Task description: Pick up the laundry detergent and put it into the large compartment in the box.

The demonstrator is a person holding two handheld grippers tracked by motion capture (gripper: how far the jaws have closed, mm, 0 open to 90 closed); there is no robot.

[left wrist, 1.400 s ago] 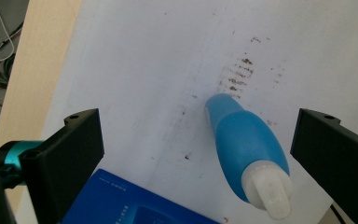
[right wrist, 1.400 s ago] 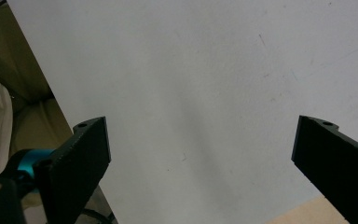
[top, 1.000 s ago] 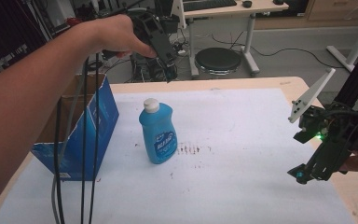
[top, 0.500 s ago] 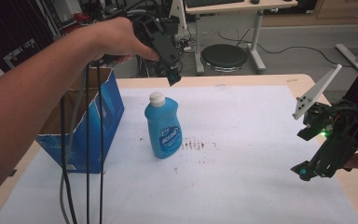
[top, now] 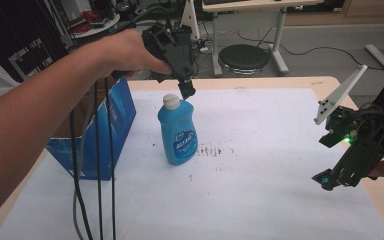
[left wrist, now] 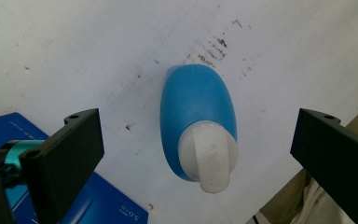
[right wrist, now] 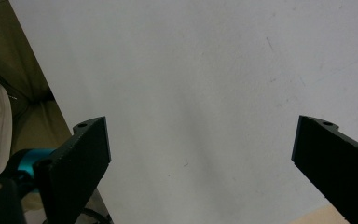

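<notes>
- Blue bottle point(top: 178, 135) stands upright on the worktop point(top: 260, 165), white cap up.
- Left tool point(top: 186, 90) hovers just above the cap, jaws spread wide.
- Right tool point(top: 330, 177) gapes too, well apart.

High view: from above the near side, facing forward and down over the white paper-covered surface point(top: 260, 200).
Left gripper view: straight down, close above the blue plastic bottle with white cap point(left wrist: 198, 126); the high view shares that bottle point(top: 177, 132).
Right gripper view: close, facing down at bare white surface point(right wrist: 205, 93).

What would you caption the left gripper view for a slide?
Open left gripper poised above an upright blue bottle with a white cap, beside a blue box.
</notes>
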